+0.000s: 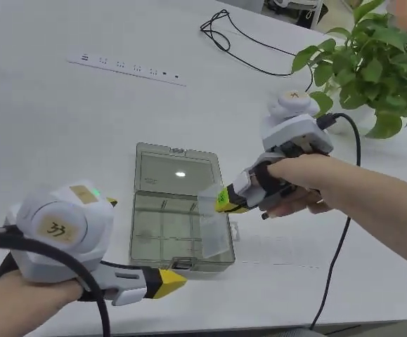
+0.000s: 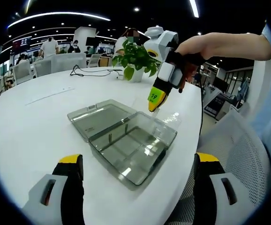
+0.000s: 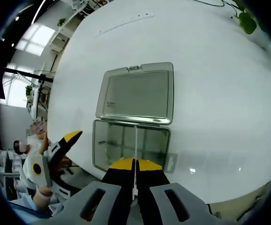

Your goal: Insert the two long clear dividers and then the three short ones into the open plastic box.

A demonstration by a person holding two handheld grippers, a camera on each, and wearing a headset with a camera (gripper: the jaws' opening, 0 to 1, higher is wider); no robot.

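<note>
Progress check: I'd say this one's early to mid-way, and definitely not done. The right gripper (image 1: 223, 202) is pinched tight on a clear divider (image 1: 216, 226), holding it by its top edge over the right end of the open plastic box (image 1: 141, 232). The sheet hangs down into the base or just above it; in the right gripper view it's edge-on, a thin line running straight out between the closed jaws and across the tray. Can't tell whether it's a long or a short one, or whether the bottom edge is in its slots yet. The left gripper (image 1: 169, 281) hovers off the near corner of the box. Its jaws are spread wide with nothing between them, and it isn't touching the box. The lid (image 1: 178, 168) lies flat back on the white table (image 1: 62, 140). There are faint grid lines inside the base, but the plastic is so see-through that I honestly can't say if those are seated dividers or just moulded ribs. In the left gripper view, what look like more clear pieces (image 2: 175, 117) lie on the table just beside the far end of the box, so my guess is several are left to go in.
</note>
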